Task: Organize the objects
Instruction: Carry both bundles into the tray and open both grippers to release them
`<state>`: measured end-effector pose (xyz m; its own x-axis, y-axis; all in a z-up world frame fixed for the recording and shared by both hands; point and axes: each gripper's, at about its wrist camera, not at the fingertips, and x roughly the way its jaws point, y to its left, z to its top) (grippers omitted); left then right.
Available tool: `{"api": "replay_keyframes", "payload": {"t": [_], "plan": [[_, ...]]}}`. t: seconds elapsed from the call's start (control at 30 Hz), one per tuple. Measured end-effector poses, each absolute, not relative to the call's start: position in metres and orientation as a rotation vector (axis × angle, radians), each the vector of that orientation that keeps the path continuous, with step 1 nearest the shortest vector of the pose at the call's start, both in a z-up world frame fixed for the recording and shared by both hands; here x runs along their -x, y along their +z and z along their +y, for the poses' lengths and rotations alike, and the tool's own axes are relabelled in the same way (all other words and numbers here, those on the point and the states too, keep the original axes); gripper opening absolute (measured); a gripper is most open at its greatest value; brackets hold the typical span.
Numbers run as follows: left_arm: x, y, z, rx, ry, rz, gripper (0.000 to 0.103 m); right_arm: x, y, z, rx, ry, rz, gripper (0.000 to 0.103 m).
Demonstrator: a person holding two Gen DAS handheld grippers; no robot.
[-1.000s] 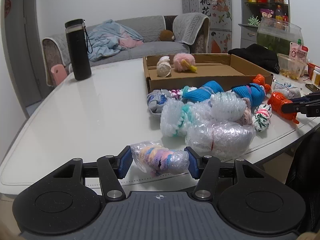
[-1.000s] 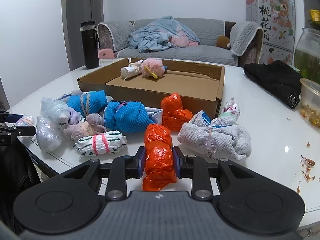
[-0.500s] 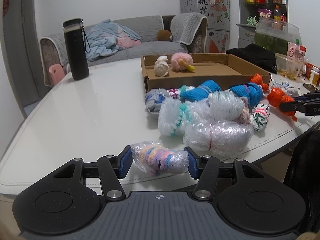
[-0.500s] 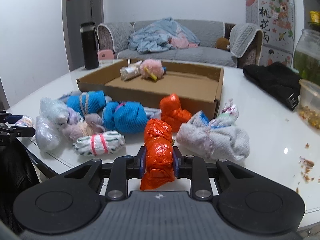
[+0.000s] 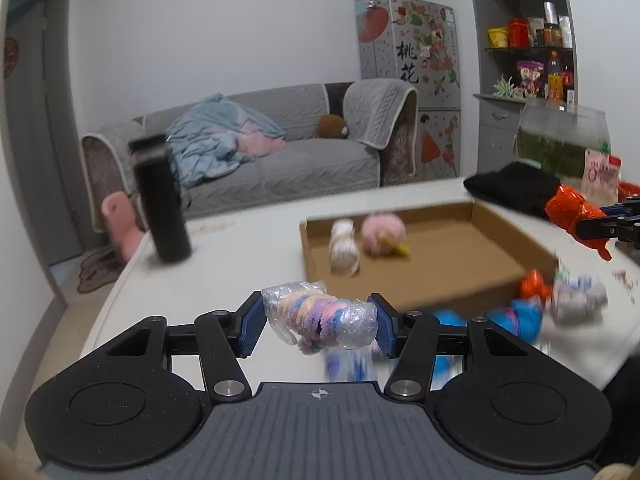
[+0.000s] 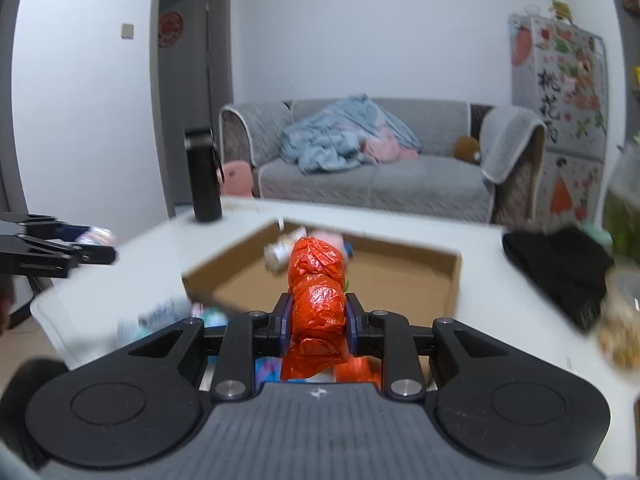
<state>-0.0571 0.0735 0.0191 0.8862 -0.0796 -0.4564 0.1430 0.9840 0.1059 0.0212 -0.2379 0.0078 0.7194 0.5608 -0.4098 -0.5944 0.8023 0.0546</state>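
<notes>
We are carrying two bundles to the cardboard box point(image 5: 448, 248). Our left tongs point(image 5: 319, 323) squeeze a soft pastel bundle in clear wrap point(image 5: 320, 320), held up above the tabletop point(image 5: 240, 272), just short of the box. Our right tongs point(image 6: 316, 322) pinch a crinkly orange bag bundle point(image 6: 316, 292), held upright over the near edge of the box. Next we should move both over the bare box floor and let go gently.
</notes>
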Motion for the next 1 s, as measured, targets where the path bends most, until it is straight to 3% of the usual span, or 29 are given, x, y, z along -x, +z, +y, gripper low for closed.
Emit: {"api": "replay_keyframes", "payload": {"t": [0.27, 0.57, 1.0], "plan": [[-0.037, 0.036, 0.044, -0.181, -0.183, 0.527, 0.061, -0.097, 0.033, -0.196, 0.055, 0.708, 0.471, 0.023], [-0.118, -0.013, 0.019, -0.205, -0.232, 0.663, 0.061, -0.159, -0.005, -0.151, 0.115, 0.743, 0.615, 0.023], [-0.154, -0.062, 0.018, -0.243, -0.225, 0.784, 0.061, -0.194, -0.051, -0.114, 0.187, 0.746, 0.787, 0.024]]}}
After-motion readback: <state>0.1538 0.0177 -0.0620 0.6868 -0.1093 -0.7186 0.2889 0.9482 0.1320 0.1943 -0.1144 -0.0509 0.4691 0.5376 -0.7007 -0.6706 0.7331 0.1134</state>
